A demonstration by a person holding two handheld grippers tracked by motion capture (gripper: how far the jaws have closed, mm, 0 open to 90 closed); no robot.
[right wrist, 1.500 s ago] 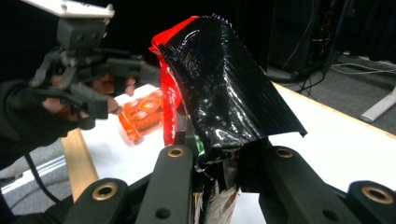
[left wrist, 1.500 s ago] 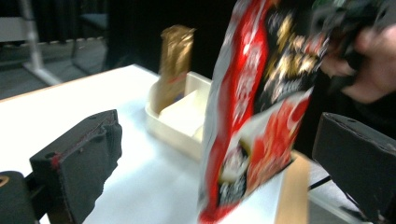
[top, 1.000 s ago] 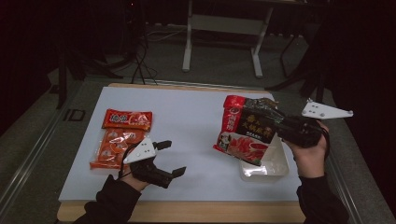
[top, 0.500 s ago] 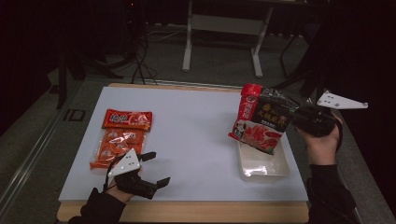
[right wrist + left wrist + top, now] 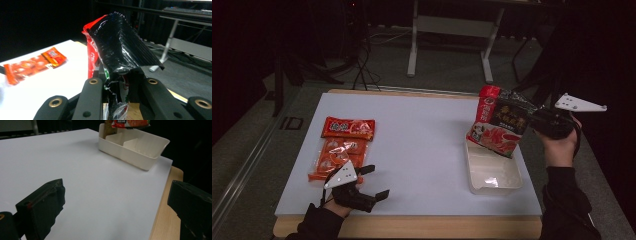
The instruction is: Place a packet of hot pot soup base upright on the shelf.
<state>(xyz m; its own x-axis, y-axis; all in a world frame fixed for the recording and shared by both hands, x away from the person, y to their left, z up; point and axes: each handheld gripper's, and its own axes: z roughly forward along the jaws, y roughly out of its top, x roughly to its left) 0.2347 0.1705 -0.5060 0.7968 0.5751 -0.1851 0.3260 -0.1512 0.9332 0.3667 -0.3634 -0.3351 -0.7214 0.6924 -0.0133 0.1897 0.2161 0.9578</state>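
The right gripper [image 5: 537, 120] pinches one edge of a glossy, crinkled black-and-red packet [image 5: 501, 122], which hangs at its nine o'clock, above the far end of a cream plastic tray [image 5: 494, 175] with divider walls. The left gripper [image 5: 371, 181] is spread wide with nothing between its jaws, low over the smooth white table [image 5: 422, 135]. At its eleven o'clock lies a flat orange-red packet [image 5: 341, 148].

Dark sleeves [image 5: 562, 197]; black jaws with brass-ringed holes, apparently; grey three-cornered plate [image 5: 580, 104].
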